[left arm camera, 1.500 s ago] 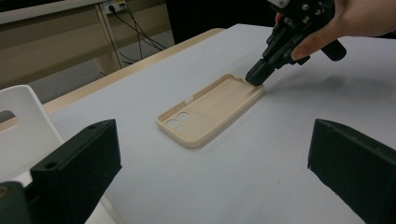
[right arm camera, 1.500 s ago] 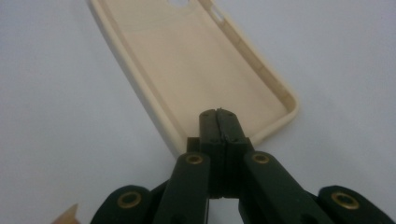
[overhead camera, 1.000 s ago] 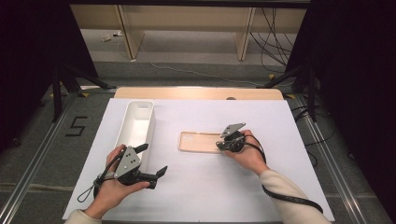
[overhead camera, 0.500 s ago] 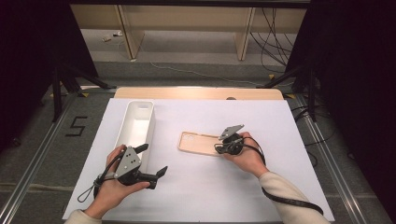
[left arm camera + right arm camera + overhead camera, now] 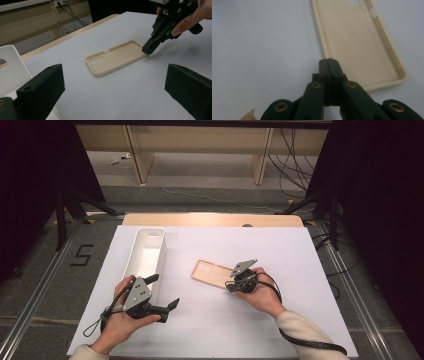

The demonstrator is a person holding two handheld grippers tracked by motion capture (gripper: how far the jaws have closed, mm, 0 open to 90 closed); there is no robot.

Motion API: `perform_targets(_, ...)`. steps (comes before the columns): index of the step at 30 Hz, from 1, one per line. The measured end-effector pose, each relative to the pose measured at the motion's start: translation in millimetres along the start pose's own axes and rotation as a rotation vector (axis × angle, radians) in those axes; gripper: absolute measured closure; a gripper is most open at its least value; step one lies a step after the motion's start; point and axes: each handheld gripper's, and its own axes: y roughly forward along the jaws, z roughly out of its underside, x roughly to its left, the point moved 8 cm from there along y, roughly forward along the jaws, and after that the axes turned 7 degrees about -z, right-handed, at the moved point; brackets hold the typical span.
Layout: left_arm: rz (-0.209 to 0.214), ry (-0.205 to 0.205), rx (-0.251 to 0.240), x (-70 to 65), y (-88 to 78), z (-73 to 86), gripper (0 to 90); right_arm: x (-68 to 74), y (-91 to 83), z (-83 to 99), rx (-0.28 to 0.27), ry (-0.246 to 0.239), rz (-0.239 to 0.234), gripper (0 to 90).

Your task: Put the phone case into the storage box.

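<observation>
A white table sheet [image 5: 300,270] fills the frame's middle; a white bin [image 5: 145,251] stands open at centre-left, probably as the drop-off. Right of centre lies the beige phone case [image 5: 212,274], hollow side up. The right gripper [image 5: 229,287], jaws pressed together, pinches the case's near corner, likely to drag it. The left gripper [image 5: 162,292] waits spread. The left gripper view reveals camera cutouts [image 5: 97,60].

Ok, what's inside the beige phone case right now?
The beige rubbery phone case lies open side up and holds nothing: its bare inner floor and camera cut-outs show. The right hand-held gripper, jaws shut, sits at one corner of its rim and covers that spot.
</observation>
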Motion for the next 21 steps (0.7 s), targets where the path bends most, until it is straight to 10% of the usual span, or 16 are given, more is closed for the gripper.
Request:
perform_targets(10,0.002,0.002,0.002,-0.5,0.7,0.1,2.0,-22.8,-3.0,3.3,-0.003,0.035,0.052,90.0)
perform_targets(21,0.003,0.002,0.002,-0.4,0.5,0.2,1.9,-15.6,5.3,4.2,0.045,0.019,0.036,90.0)
